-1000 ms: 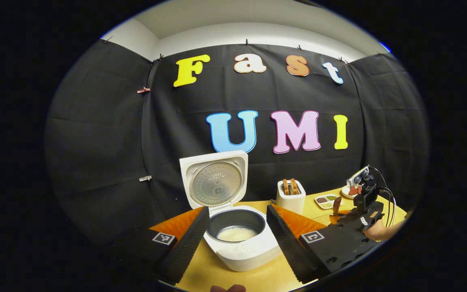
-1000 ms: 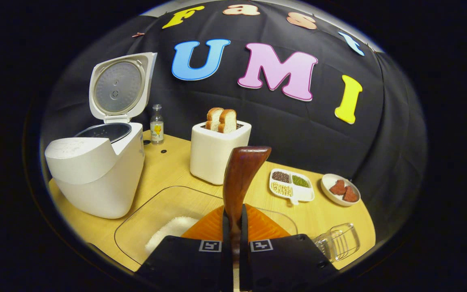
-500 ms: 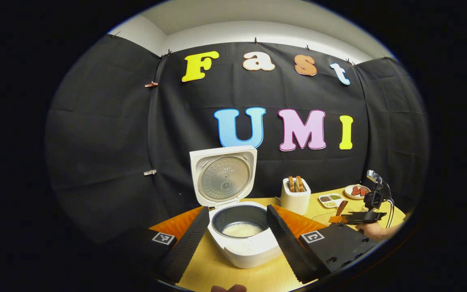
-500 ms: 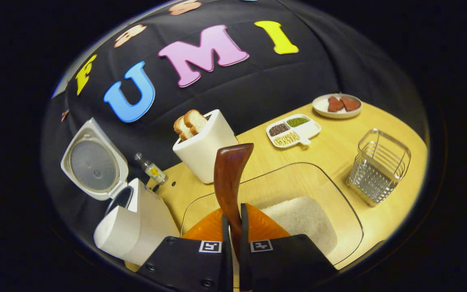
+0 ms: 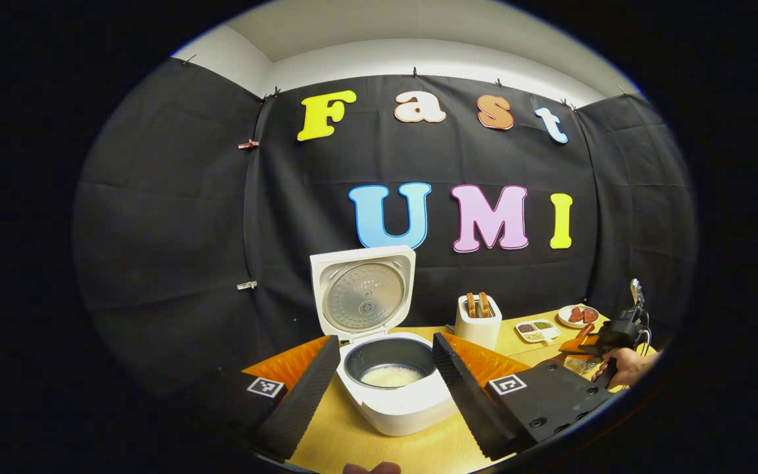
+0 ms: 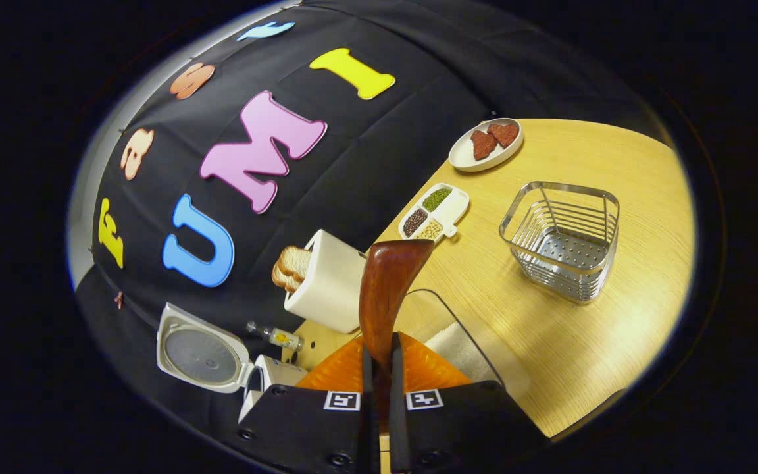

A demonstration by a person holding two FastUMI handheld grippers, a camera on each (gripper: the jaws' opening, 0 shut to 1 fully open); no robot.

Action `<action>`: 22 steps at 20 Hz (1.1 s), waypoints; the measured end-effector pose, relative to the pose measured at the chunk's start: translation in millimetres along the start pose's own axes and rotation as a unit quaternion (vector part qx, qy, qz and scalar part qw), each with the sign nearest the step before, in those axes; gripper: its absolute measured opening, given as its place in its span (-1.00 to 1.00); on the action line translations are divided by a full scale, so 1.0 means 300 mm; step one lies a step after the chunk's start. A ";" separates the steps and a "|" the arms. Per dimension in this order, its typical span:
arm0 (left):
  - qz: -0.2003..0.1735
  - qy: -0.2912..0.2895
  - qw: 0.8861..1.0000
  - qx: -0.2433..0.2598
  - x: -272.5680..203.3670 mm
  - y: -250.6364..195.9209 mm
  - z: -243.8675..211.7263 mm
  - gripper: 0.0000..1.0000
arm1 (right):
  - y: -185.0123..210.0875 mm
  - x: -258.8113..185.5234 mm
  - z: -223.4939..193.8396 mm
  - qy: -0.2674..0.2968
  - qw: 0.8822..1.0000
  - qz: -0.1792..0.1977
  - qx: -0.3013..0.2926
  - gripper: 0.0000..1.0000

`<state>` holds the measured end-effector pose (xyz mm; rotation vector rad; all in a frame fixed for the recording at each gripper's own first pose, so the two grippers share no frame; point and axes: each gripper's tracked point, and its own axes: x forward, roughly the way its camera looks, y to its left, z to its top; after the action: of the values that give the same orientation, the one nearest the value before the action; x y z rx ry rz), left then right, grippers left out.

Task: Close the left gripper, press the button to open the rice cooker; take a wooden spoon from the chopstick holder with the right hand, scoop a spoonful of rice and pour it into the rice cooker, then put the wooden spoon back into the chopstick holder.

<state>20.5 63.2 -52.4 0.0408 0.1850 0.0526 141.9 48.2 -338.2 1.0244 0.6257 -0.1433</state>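
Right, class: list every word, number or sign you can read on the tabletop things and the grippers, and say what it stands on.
No text can be read.
rice cooker lid: small print, too small to read.
bottle label: too blurred to read.
left gripper and right gripper: square coded markers, no words.

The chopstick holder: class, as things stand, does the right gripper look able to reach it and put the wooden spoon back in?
Probably yes. The right gripper is shut on the wooden spoon, and the chopstick holder stands upright with nothing in it, its top open, and bare table between them.
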 end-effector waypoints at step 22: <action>0.021 0.018 0.999 -0.034 0.005 0.091 -0.122 0.94 | 0.872 -0.063 -0.115 0.068 0.980 0.166 0.084 -0.79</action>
<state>13.9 91.8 -87.4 -0.0239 0.2182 0.1008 215.2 211.5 -143.4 1.2951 0.5643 0.1725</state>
